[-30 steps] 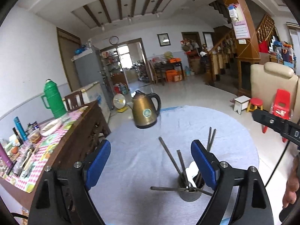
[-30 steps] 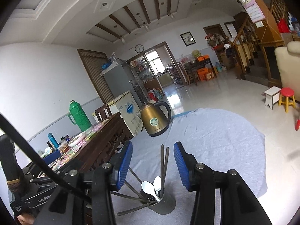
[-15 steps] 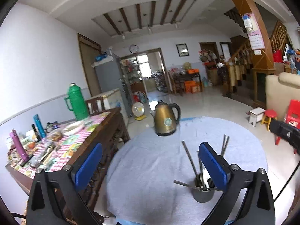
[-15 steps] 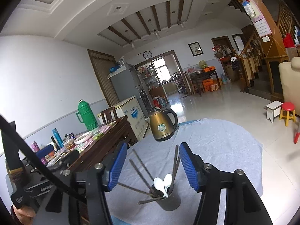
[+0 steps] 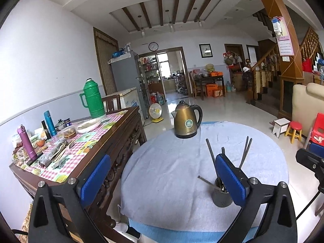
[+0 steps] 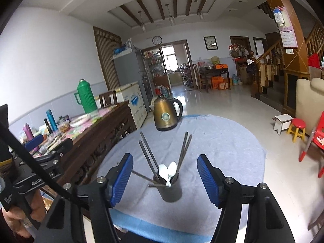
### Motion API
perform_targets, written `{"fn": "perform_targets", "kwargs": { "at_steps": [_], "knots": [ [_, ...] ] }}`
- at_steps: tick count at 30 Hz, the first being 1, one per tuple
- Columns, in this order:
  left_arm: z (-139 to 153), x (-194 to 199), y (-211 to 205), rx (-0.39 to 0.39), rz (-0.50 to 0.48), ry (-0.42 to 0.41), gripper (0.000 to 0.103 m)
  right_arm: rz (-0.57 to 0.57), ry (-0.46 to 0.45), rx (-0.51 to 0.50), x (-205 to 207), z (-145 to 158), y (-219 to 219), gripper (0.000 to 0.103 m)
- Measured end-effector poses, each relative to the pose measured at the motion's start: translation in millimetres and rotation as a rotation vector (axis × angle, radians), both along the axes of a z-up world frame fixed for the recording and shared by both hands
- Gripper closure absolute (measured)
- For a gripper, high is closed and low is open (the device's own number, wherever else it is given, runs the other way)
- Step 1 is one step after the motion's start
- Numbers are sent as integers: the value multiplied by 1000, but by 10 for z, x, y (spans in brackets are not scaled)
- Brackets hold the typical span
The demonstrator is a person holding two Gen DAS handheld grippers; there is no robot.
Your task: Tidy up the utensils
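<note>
Covering round table [image 6: 232, 141]: grey cloth [image 5: 172, 172].

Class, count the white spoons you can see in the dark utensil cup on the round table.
2. Both white spoons stand side by side in the middle of the utensil cup, bowls up, among the chopsticks. More may be hidden inside.

Bronze kettle [image 6: 165, 116], dark grey utensil cup [image 6: 171, 189], white spoons [image 6: 167, 171], pale blue cloth [image 6: 222, 141], green thermos [image 5: 93, 98], pink-checked tablecloth [image 5: 81, 143].
</note>
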State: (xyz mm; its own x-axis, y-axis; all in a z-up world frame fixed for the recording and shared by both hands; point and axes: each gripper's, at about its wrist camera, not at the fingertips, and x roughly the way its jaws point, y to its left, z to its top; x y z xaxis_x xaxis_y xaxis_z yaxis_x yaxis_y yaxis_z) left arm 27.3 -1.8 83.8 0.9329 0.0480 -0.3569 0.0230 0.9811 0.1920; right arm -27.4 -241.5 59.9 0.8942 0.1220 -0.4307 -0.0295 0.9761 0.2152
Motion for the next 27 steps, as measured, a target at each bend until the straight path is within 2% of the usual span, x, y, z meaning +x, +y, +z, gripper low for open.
{"fn": "perform_targets", "kwargs": {
  "at_steps": [10, 27],
  "knots": [
    [-39, -94, 95, -3, 38, 13, 1, 15, 85, 8, -147, -165, 11, 31],
    [-140, -223, 211, -10, 70, 38, 0, 41, 93, -22, -198, -220, 209, 31]
  ]
}}
